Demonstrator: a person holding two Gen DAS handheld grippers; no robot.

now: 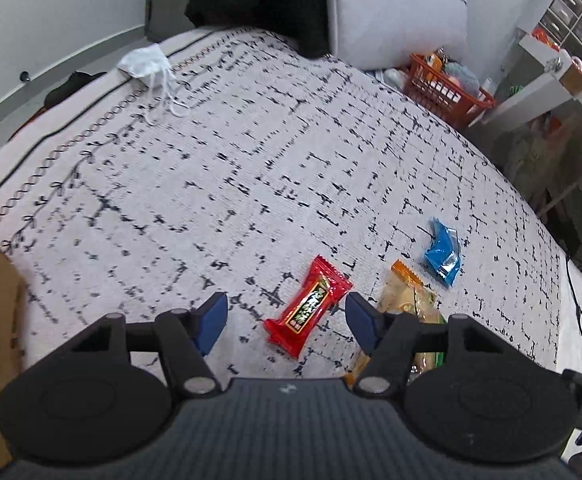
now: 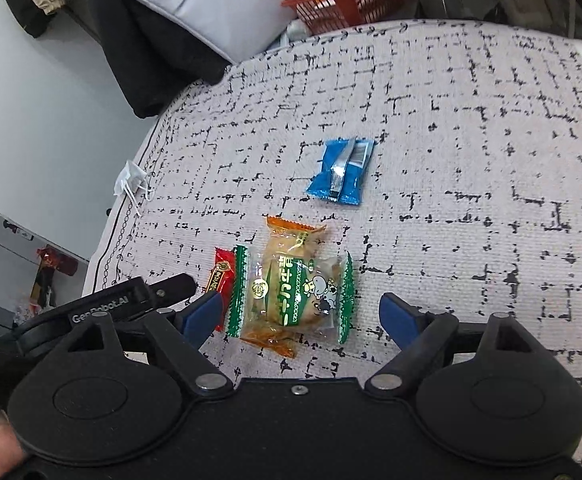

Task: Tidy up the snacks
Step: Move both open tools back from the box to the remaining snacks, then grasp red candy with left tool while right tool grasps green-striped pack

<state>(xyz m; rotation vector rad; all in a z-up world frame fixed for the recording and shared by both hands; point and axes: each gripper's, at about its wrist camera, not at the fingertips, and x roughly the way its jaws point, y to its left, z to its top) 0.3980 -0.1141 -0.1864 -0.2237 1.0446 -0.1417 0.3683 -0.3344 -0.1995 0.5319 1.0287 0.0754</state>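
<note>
In the left wrist view, the left gripper (image 1: 287, 316) hangs over a patterned rug (image 1: 211, 160), its fingers (image 1: 211, 320) parted around a red snack packet (image 1: 307, 306) without touching it. An orange-edged packet (image 1: 407, 292) lies just right of it, a blue packet (image 1: 443, 251) beyond.

In the right wrist view, the right gripper (image 2: 301, 316) has its fingers (image 2: 399, 318) spread wide on either side of a green-edged biscuit packet (image 2: 291, 294), clear of it. That packet lies atop the orange-edged one, the red packet just left, the blue one farther off. An orange basket (image 2: 347, 0) stands past the rug.
</note>
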